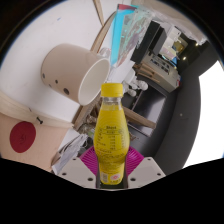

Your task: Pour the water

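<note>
A yellow plastic bottle (112, 135) with a yellow cap stands between my gripper's (111, 160) fingers, and both magenta pads (88, 160) press against its sides. The bottle is lifted and the whole view is tilted. Its cap sits next to the rim of a white mug (78, 72), which lies beyond the fingers on the white table (35, 45), its opening facing the bottle's neck. The mug's inside looks dark; I cannot see any liquid.
A white round lid with a red centre (22, 135) lies on the table to the left of the fingers. Beyond the mug are a blue-and-clear bag (125, 35), shelves and clutter (165, 60), and a table leg (140, 120).
</note>
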`<state>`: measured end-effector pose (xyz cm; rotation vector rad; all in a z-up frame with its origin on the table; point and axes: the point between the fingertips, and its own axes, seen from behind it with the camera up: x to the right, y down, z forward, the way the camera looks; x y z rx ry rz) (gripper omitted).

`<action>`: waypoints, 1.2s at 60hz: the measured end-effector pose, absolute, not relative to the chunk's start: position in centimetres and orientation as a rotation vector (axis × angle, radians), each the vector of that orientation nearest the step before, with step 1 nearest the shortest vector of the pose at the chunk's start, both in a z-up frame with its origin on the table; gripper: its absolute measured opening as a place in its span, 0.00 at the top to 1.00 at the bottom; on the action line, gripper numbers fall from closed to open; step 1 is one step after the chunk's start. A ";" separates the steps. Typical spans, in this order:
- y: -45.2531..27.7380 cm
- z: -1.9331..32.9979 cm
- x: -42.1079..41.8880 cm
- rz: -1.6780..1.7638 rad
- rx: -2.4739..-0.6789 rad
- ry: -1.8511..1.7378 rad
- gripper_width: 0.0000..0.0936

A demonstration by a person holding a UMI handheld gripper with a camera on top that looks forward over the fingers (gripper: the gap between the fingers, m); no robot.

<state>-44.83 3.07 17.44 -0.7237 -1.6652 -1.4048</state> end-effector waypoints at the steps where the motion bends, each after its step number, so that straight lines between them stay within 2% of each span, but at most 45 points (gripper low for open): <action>1: 3.1 17.5 -44.8 -1.401 -0.733 -1.663 0.67; 6: 3.2 17.9 -44.4 -1.312 -0.851 -1.609 0.67; 17: 2.3 20.6 -42.4 -0.865 -1.373 -1.209 0.67; 25: 1.1 22.0 -41.1 -0.476 -1.634 -0.868 0.67; 32: 0.2 20.1 -40.0 -0.186 -1.792 -0.613 0.67; 39: -0.5 17.1 -38.7 -0.020 -1.848 -0.483 0.67; 47: -1.0 12.3 -37.8 0.065 -1.892 -0.409 0.67; 57: -2.0 7.8 -37.2 0.133 -1.936 -0.367 0.66; 72: -2.1 7.4 -36.7 0.205 -1.903 -0.280 0.61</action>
